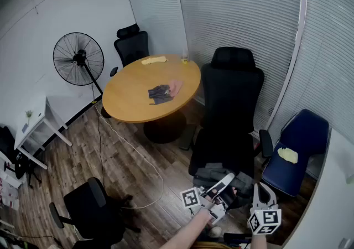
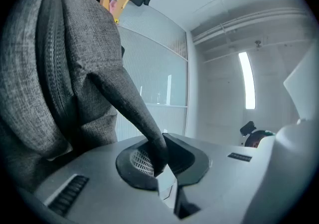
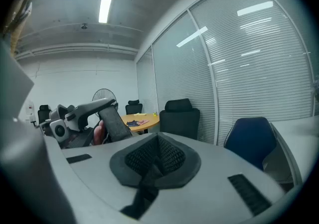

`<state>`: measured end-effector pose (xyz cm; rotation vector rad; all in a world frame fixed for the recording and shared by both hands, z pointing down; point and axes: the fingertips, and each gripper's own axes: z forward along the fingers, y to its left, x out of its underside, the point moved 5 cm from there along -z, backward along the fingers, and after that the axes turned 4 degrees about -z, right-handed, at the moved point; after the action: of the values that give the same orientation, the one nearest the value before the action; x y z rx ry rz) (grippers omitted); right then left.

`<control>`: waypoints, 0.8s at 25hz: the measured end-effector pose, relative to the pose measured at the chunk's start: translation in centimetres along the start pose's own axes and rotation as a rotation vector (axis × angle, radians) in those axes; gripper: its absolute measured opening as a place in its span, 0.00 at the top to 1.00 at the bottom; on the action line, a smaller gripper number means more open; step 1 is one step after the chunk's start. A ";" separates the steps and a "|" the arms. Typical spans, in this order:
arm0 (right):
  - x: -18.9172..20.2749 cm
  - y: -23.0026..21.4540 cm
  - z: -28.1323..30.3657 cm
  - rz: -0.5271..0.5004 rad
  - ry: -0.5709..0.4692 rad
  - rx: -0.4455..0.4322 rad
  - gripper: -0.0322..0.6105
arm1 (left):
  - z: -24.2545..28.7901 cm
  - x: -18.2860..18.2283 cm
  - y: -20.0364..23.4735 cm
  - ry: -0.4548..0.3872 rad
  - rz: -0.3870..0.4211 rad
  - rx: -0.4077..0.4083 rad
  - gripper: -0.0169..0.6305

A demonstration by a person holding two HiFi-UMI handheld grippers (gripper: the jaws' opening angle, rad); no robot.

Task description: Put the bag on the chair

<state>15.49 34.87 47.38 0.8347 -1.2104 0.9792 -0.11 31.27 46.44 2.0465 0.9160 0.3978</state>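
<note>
Two grippers, one grey bag (image 1: 213, 175). The left gripper (image 2: 160, 161) has its jaws clamped on the bag's strap (image 2: 129, 103); the bag sits at the seat front of the nearest black chair (image 1: 231, 98). The right gripper (image 3: 158, 156) has its jaws closed and empty. Four chairs: three black, one blue chair (image 1: 298, 143). One round desk (image 1: 138, 90).

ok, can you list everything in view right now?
table: 1, wood, round, centre
grey cloth, pink cloth, yellow cloth: 1 each, on table
black chairs: 3, behind table, beside table, lower left
blue chair: 1, right
fan: 1, black, left wall
side table: 1, white, far left
bag: 1, grey, at seat front of chair beside table
left gripper: shut on bag strap
right gripper: shut, empty
</note>
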 end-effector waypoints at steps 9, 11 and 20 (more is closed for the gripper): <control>-1.5 -0.4 -1.1 -0.005 -0.028 -0.016 0.93 | 1.5 -1.9 -2.6 -0.075 0.026 0.060 0.91; -1.7 -0.6 -1.2 -0.007 -0.033 -0.022 0.93 | 1.8 -1.8 -2.8 -0.079 0.031 0.058 0.91; -2.8 -2.2 0.0 0.046 -0.091 -0.068 0.93 | 3.0 -2.3 -1.9 -0.093 0.043 0.036 0.91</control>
<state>17.39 33.63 44.54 0.8071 -1.3387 0.9406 -0.89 28.61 43.19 2.1021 0.8298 0.3085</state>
